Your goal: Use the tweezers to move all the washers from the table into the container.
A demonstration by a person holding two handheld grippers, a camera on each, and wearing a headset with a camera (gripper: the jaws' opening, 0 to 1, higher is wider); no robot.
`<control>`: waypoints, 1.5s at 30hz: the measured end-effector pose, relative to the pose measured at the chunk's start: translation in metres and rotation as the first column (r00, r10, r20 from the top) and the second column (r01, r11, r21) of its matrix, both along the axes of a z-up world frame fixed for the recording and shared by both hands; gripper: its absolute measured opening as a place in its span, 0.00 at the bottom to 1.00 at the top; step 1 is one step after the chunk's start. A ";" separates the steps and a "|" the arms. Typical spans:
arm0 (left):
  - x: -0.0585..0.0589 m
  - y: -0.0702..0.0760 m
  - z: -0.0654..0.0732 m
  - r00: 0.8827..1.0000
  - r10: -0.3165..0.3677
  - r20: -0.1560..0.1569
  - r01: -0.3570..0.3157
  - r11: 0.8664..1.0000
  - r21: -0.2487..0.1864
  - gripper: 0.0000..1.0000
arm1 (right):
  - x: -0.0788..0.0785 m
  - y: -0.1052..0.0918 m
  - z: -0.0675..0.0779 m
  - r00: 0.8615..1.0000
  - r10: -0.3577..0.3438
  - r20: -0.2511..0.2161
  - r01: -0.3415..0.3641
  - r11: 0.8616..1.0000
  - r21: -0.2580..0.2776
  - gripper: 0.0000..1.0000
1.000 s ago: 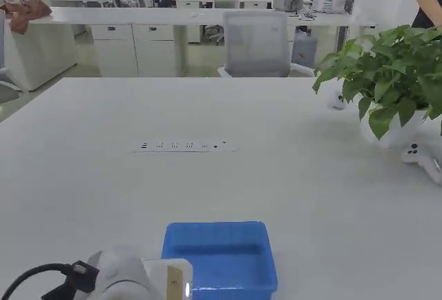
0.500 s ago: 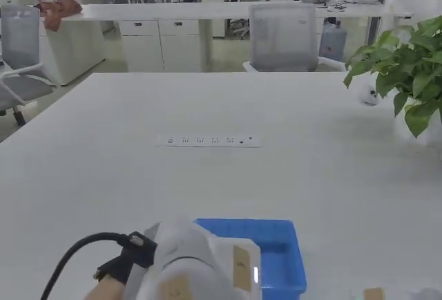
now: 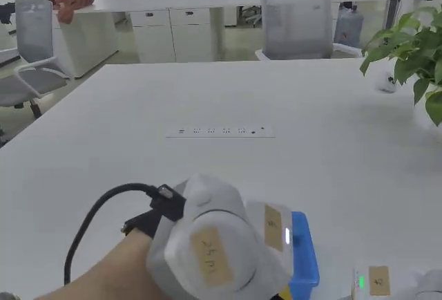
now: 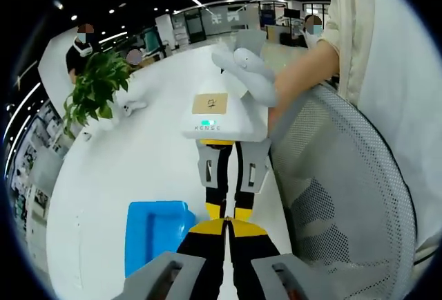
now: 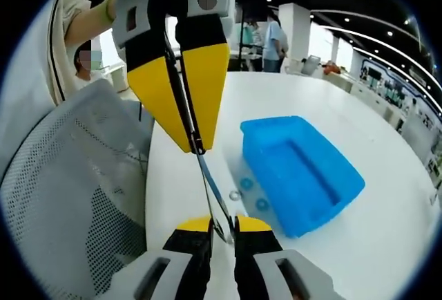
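- Whereas a second ago the blue container [image 3: 304, 253] lay in full sight in the head view, the white body of the left gripper [image 5: 195, 141] has since come up in front of it and hides all but its right end. The right gripper [image 5: 222, 228] has also edged in at the bottom right corner.
- Both tongs meet nose to nose over the near side of the table [image 3: 138, 120], with the tweezers [image 5: 210, 186] running as a thin steel strip from one to the other.
- Left jaws are pressed together on the far part of the tweezers. Right jaws are clamped on the near end, with a narrow slit between them that the steel fills.
- Three washers [image 5: 246, 184], small flat rings, can be made out on the table just beside the container's long wall. They lie apart from one another, to the right of the tweezers in the right gripper view.
- Standing flat on the table, the container is a shallow rectangular tray of bright blue with a raised rim.
- Close behind the grippers, on the person's side, stands a grey mesh chair back [image 4: 345, 196].
- Farther out, a row of sockets [image 3: 221, 132] is set flush in the tabletop. A leafy potted plant [image 3: 413, 44] stands at the right edge, with a small white object [image 3: 384, 84] near it.
- Beyond the table stand a grey office chair [image 3: 297, 20], white cabinets [image 3: 179, 34] and more desks.
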State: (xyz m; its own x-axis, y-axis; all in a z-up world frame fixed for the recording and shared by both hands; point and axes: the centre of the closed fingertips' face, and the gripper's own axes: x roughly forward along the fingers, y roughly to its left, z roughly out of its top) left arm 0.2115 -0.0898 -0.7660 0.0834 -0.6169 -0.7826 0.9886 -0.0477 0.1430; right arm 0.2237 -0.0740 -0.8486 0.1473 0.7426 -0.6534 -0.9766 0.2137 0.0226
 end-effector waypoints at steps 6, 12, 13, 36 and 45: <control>0.003 -0.004 -0.004 1.000 -0.006 -0.028 0.006 1.000 -0.006 0.00 | 0.002 0.001 -0.005 1.000 -0.004 -0.016 0.005 1.000 0.004 0.08; 0.006 -0.005 -0.005 0.997 -0.028 -0.079 0.028 1.000 0.002 0.00 | 0.001 0.000 -0.004 0.998 -0.033 -0.047 0.035 0.999 0.026 0.07; 0.006 -0.005 -0.007 0.996 -0.029 -0.085 0.030 1.000 0.008 0.00 | 0.002 0.000 -0.004 0.998 -0.037 -0.053 0.039 0.999 0.031 0.08; 0.007 -0.004 0.000 0.916 0.241 -0.320 -0.316 0.926 -0.208 0.30 | 0.011 0.010 0.010 0.997 -0.061 -0.039 0.064 0.994 0.086 0.03; 0.012 0.074 0.008 0.698 0.605 -0.383 -0.716 0.596 -0.364 0.58 | 0.014 0.010 0.011 0.993 -0.104 -0.062 0.111 0.988 0.106 0.02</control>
State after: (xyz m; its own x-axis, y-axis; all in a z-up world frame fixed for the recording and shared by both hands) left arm 0.2238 -0.0153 -0.7578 0.4939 -0.7300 -0.4723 0.7252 0.6455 -0.2394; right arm 0.2374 -0.0641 -0.8376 0.1955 0.7919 -0.5785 -0.9446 0.3106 0.1059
